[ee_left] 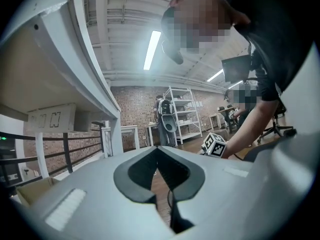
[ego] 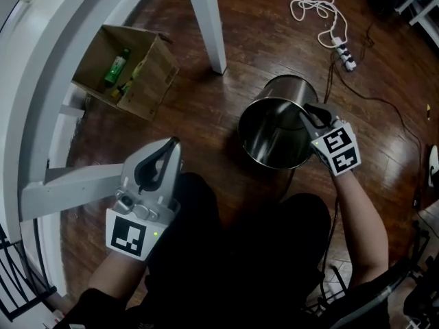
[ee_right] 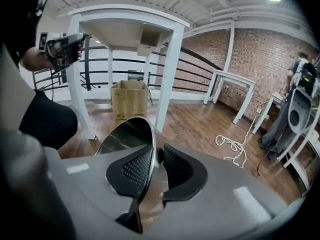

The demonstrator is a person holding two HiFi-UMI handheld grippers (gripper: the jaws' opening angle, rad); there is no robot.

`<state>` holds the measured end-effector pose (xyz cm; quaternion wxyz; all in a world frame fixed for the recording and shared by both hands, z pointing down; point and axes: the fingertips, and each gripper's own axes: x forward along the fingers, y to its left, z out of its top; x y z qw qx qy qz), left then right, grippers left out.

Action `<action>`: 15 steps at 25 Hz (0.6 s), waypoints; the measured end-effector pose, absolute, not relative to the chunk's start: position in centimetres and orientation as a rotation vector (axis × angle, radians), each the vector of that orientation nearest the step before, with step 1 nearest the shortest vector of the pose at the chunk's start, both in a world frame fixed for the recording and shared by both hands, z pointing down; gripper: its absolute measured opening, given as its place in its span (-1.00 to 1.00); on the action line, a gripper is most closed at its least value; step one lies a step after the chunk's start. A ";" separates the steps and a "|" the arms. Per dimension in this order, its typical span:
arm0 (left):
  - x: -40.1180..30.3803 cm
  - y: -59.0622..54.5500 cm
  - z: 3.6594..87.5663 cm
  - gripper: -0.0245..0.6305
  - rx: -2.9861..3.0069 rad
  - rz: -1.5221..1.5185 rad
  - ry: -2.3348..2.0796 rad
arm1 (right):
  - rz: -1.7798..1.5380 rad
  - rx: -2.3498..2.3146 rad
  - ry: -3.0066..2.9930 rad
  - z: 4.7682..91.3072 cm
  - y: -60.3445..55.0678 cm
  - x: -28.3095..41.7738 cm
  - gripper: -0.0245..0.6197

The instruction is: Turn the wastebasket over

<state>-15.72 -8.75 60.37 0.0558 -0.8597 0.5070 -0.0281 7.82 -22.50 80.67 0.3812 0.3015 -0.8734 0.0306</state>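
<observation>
The wastebasket (ego: 276, 130) is shiny silver, darker grey inside. The floor (ego: 206, 112) under it is dark reddish-brown wood. Left of the wastebasket are a white table leg (ego: 206, 22) and a tan cardboard box (ego: 155, 74) with a green bottle (ego: 116, 67) inside.

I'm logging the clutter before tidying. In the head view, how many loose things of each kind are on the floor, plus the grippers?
Metal wastebasket: 1
Cardboard box: 1
Green bottle in the box (other contents unclear): 1
Power strip with white cord: 1
Grippers: 2 (left gripper shut; right gripper opening, wastebasket rim between its jaws)
Total: 6
</observation>
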 end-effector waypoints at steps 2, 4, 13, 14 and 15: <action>-15.2 -8.8 60.5 -0.93 -2.626 -0.071 1.521 | 0.037 0.683 -2.237 80.8 -20.8 7.4 -0.70; -14.5 -8.7 60.6 -0.93 -2.645 -0.067 1.486 | -0.025 0.620 -2.262 80.9 -19.1 7.7 -0.70; -12.6 -8.7 61.1 -0.93 -2.673 -0.075 1.429 | -0.152 0.650 -2.424 81.5 -14.3 10.6 -0.69; -12.6 -8.6 61.1 -0.93 -2.673 -0.080 1.425 | -0.149 0.656 -2.443 81.7 -13.8 10.9 -0.68; -12.7 -8.6 61.0 -0.93 -2.672 -0.085 1.422 | -0.140 0.655 -2.464 81.9 -13.2 11.2 -0.68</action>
